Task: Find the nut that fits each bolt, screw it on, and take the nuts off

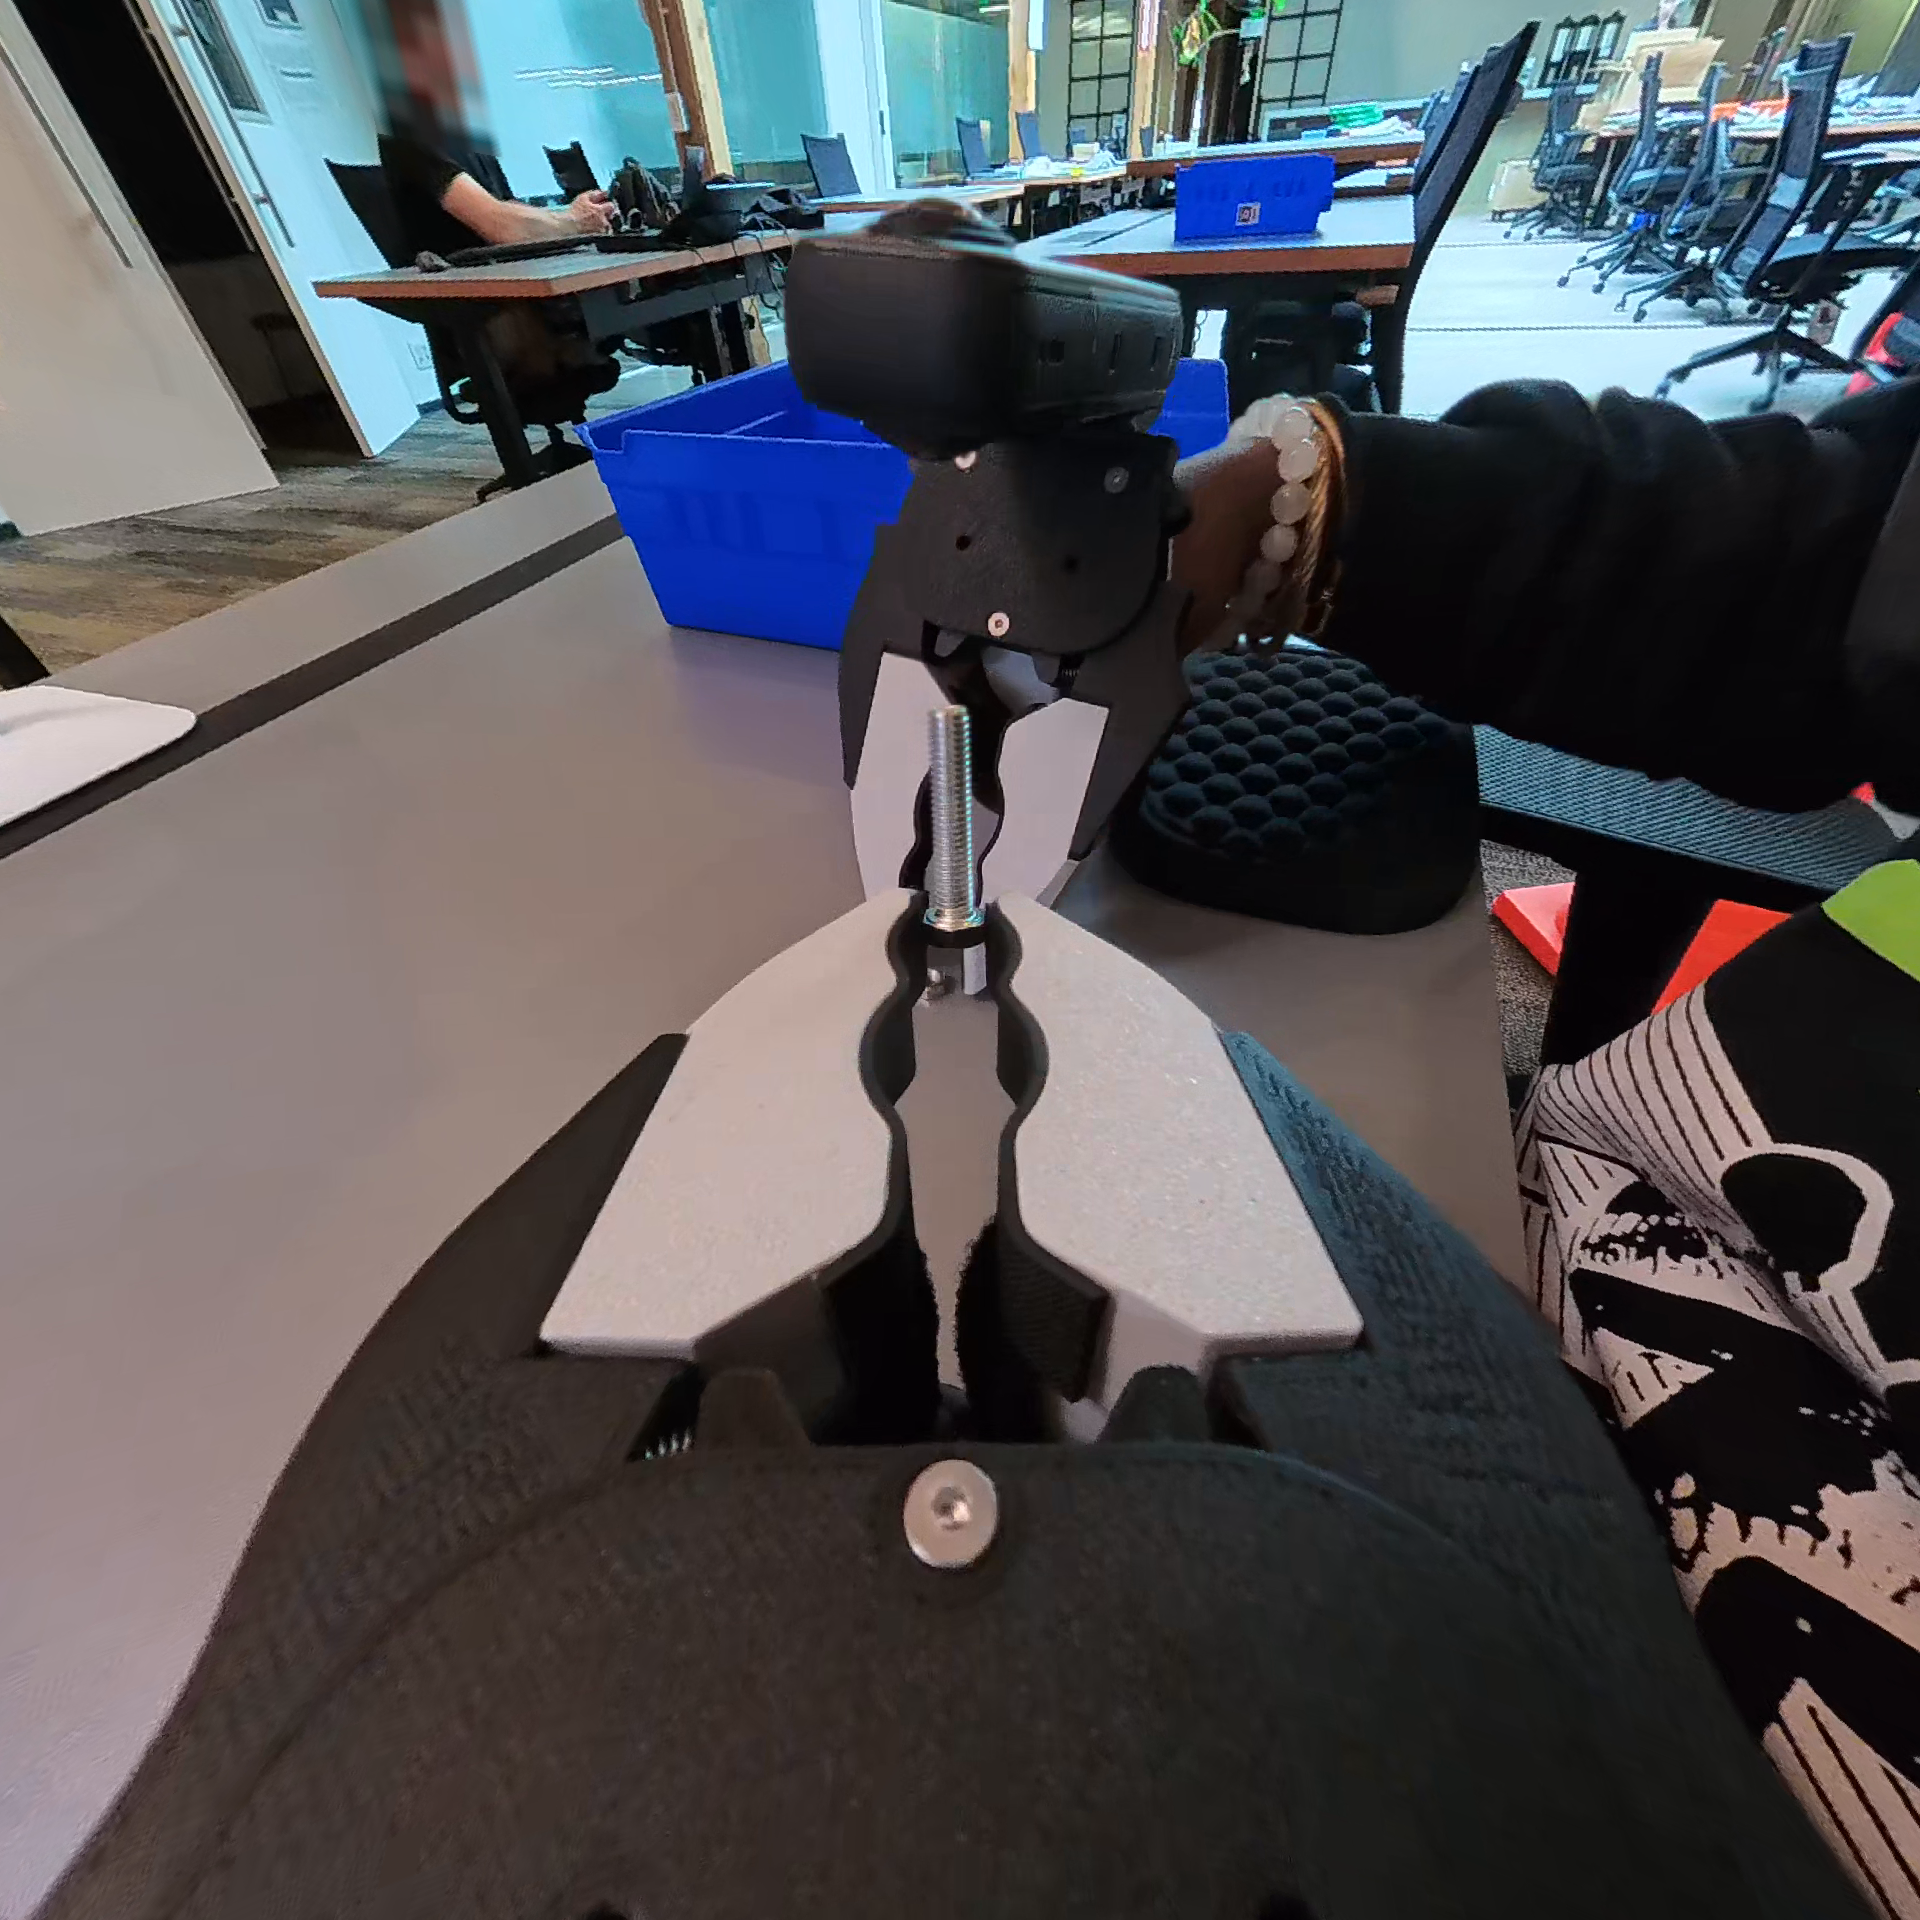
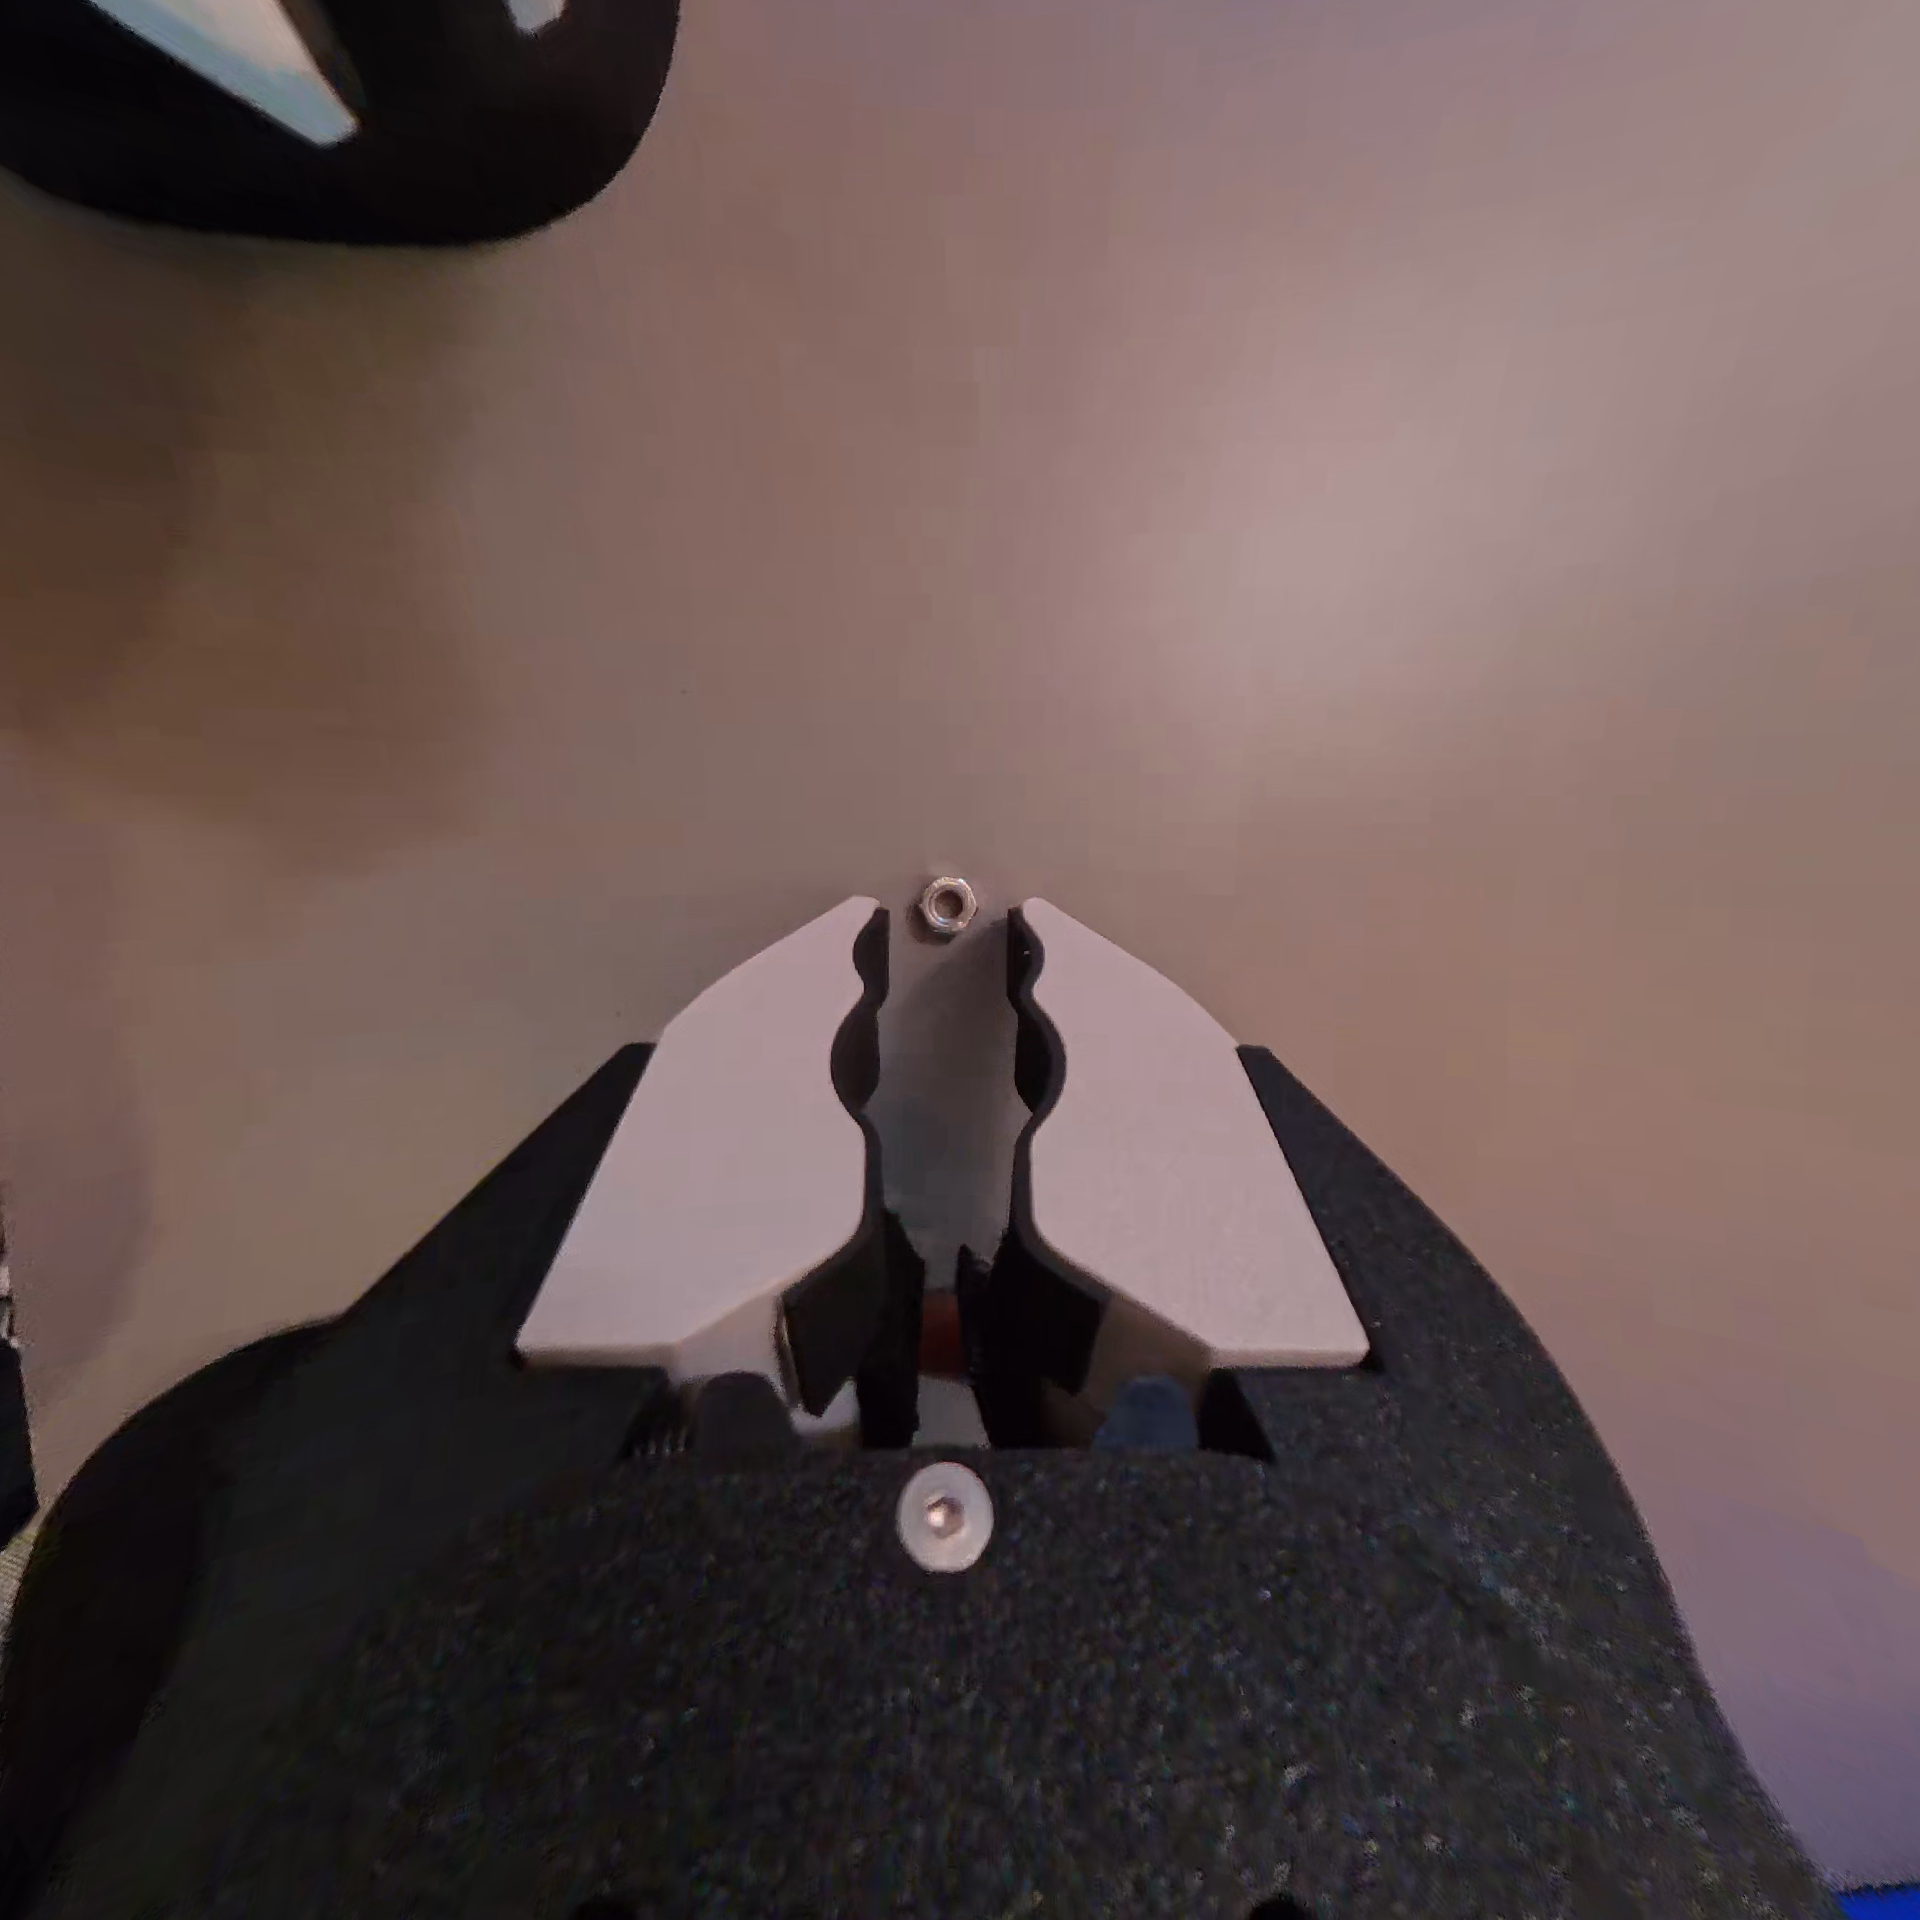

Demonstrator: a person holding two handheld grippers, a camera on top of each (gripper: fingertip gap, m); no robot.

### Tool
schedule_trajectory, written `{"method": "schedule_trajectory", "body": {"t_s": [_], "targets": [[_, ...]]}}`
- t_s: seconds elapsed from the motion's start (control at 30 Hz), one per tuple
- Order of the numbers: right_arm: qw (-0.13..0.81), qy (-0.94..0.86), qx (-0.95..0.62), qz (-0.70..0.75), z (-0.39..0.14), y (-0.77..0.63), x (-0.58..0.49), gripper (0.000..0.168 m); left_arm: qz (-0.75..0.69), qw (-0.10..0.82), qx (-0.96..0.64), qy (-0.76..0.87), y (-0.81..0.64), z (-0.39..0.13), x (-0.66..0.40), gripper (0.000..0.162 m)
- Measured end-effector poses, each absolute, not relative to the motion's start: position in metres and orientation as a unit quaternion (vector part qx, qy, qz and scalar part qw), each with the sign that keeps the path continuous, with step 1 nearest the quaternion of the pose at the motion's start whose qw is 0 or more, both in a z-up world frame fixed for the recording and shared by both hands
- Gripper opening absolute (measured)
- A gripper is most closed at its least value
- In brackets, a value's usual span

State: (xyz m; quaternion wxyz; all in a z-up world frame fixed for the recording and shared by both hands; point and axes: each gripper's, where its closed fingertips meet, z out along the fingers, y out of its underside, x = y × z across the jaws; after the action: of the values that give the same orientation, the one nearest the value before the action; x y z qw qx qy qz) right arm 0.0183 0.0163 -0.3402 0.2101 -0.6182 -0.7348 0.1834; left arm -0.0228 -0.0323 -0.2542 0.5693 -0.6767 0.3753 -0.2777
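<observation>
My left gripper [image 1: 951, 951] is clamped on the head end of a silver bolt [image 1: 949, 821], which stands upright with its threaded shank rising toward 12 o'clock from the fingertips. A dark collar sits at the base of the shank, right where my fingers pinch it; I cannot tell whether that is the bolt's own head or something threaded on.

Beyond the bolt, at 12 o'clock in the left wrist view, I see my right gripper [image 1: 961, 821] pointing down at the grey surface [image 1: 416, 831], a hand [image 1: 1221, 540] with a beaded bracelet behind it. Its fingers stand apart, and the bolt's shank lines up between them from this angle, though it is nearer to my camera than they are.

In the right wrist view, that right gripper [image 2: 948, 914] looks straight down on the surface [image 2: 1247, 520]. A small silver nut [image 2: 940, 908] lies flat there, hole up, just at the gap between the spread fingertips and touching neither that I can see. At 10 o'clock in this view, the edge of the left gripper [image 2: 312, 114] shows, blurred.

A blue bin [image 1: 748, 520] rests on the surface at 11 o'clock past the bolt, and a black textured cushion [image 1: 1299, 790] lies at 2 o'clock, near the surface's edge.
</observation>
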Motion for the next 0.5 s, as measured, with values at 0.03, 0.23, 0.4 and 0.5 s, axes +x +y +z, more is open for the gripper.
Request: {"method": "schedule_trajectory", "body": {"t_s": [0.03,0.23,0.4,0.5], "targets": [[0.21,-0.741,-0.61,0.185,-0.3396,0.0161,0.0177,0.021,-0.279,0.568,-0.677,0.375,-0.0323,-0.2544,-0.0227,0.011],[0.187,-0.785,-0.562,0.18,-0.3403,0.0165,0.0183,0.016,-0.285,0.565,-0.675,0.378,-0.0333,-0.2548,-0.0221,0.011],[0.162,-0.799,-0.545,0.193,-0.3407,0.0144,0.0161,0.01,-0.289,0.557,-0.677,0.386,-0.0346,-0.2571,-0.0201,0.011],[0.156,-0.809,-0.533,0.192,-0.3386,0.0134,0.0172,0.01,-0.294,0.551,-0.679,0.386,-0.0344,-0.2582,-0.0197,0.011]]}}
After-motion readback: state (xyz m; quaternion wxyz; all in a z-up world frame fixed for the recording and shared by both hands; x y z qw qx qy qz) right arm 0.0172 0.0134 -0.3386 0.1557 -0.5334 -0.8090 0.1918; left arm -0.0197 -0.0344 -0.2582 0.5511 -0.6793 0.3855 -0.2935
